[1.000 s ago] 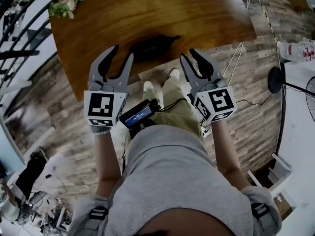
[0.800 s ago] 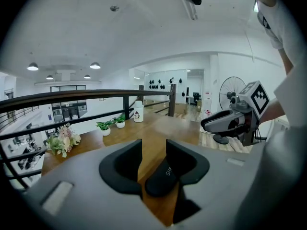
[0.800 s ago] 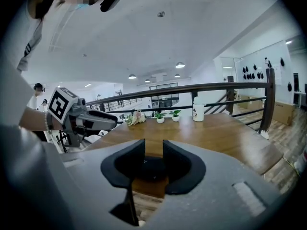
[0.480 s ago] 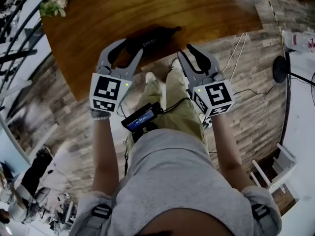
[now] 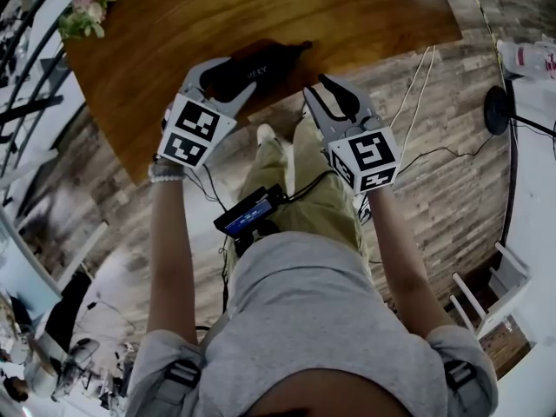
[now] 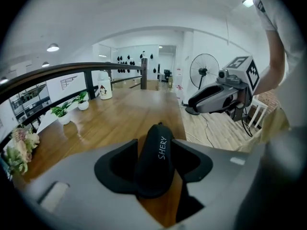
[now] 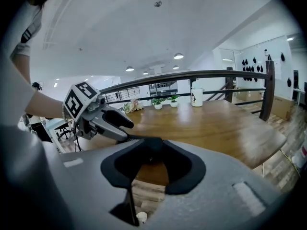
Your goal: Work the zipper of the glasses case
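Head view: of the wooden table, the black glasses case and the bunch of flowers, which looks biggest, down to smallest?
1. Wooden table, by far.
2. Glasses case.
3. Flowers, which look only a little smaller and sit off in the picture's corner.

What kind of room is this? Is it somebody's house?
Likely an open office or studio, not a house: a long wooden table beside a dark railing, little potted plants, and a standing fan.

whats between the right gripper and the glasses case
Just bare wooden table, shown in the head view; the right gripper is open, short of the glasses case.
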Motion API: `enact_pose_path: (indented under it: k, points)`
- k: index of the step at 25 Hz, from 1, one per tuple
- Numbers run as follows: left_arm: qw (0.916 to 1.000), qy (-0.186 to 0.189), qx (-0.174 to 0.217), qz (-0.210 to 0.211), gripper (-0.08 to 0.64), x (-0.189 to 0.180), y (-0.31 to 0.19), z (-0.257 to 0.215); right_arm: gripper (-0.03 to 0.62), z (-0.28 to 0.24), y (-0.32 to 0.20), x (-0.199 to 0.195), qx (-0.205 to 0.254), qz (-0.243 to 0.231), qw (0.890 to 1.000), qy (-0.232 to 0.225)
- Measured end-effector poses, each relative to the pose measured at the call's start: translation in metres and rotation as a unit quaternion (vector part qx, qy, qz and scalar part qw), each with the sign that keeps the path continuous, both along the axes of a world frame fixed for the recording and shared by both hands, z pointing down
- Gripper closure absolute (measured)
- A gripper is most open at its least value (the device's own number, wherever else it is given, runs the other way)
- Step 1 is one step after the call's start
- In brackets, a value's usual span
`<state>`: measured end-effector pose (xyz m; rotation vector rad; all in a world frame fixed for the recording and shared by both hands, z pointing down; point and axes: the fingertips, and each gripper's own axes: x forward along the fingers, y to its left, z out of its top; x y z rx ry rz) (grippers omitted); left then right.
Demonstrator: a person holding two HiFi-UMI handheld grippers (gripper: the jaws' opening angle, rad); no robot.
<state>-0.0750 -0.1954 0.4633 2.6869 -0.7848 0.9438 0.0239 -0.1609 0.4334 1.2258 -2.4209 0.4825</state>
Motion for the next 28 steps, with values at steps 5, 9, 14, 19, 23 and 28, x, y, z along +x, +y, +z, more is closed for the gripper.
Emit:
enact_pose_path:
  k: [5, 9, 14, 19, 23, 28]
  points:
    - [0.9990, -0.030, -0.013, 0.031, 0.342, 0.007, 0.010, 0.006, 0.479, 0.010, 0.008, -0.003, -0.003, -0.015, 1.000, 0.016]
    - [0.9981, -0.024, -0.032, 0.046, 0.350, 0.006, 0.012, 0.012, 0.480, 0.026, 0.007, -0.011, -0.007, -0.027, 0.999, 0.032]
    - [0.9975, -0.014, -0.044, 0.053, 0.351, 0.012, 0.009, 0.016, 0.479, 0.048, 0.001, -0.015, -0.016, -0.045, 0.997, 0.052]
    - [0.9963, -0.015, -0.065, 0.055, 0.350, 0.009, 0.010, 0.018, 0.480, 0.065, 0.000, -0.024, -0.023, -0.065, 0.995, 0.077]
    - [0.9955, -0.016, -0.073, 0.060, 0.348, 0.010, 0.011, 0.017, 0.480, 0.077, -0.002, -0.031, -0.024, -0.081, 0.991, 0.105]
    - [0.9955, -0.012, -0.068, 0.064, 0.348, 0.012, 0.010, 0.018, 0.489, 0.085, -0.005, -0.035, -0.032, -0.082, 0.989, 0.115]
